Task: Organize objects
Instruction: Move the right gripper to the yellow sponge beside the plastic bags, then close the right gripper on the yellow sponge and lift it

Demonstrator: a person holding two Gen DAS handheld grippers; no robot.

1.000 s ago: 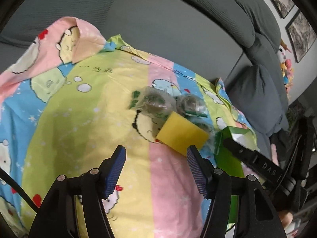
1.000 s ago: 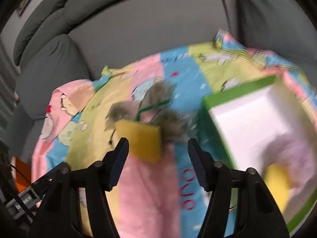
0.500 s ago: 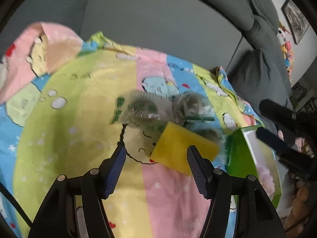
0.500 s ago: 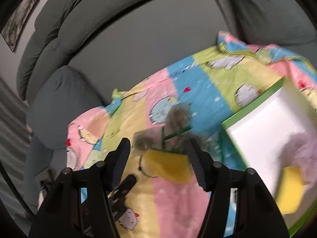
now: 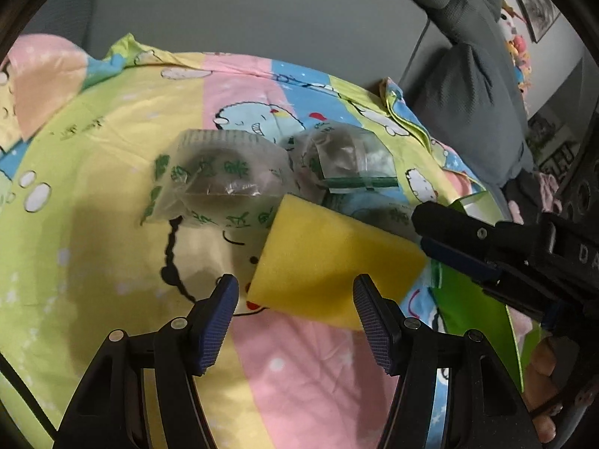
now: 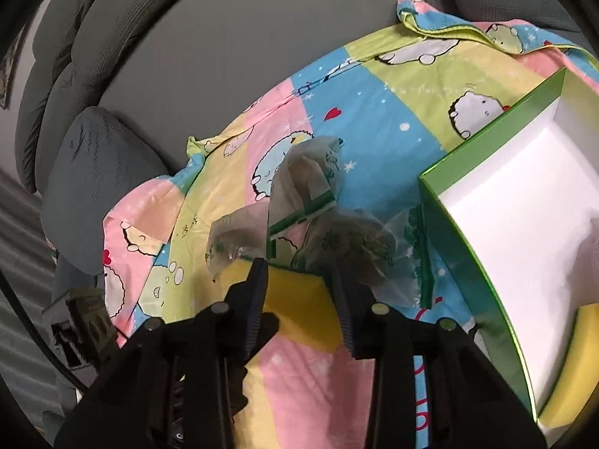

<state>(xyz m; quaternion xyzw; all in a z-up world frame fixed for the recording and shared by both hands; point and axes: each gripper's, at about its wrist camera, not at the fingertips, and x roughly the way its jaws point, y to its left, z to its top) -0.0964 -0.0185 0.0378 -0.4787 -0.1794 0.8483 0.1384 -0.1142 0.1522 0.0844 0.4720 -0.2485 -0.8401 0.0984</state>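
The yellow sponge [image 6: 295, 299] lies on the cartoon sheet [image 6: 374, 112] beside the plastic bags [image 6: 299, 202]; the right tool [image 6: 299, 284] has just been closing on it, jaws narrow; the left tool [image 5: 295, 307] hovers half-wide, empty; next, lift it into the green box [image 6: 486, 254].

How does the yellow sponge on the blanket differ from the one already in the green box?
The yellow sponge on the blanket lies outside, between the right gripper pads, whose jaws have just been closing; the sponge in the green box sits in the box's near corner, untouched. The first leans on clear bags; the second lies against the box wall. Both are yellow foam blocks.
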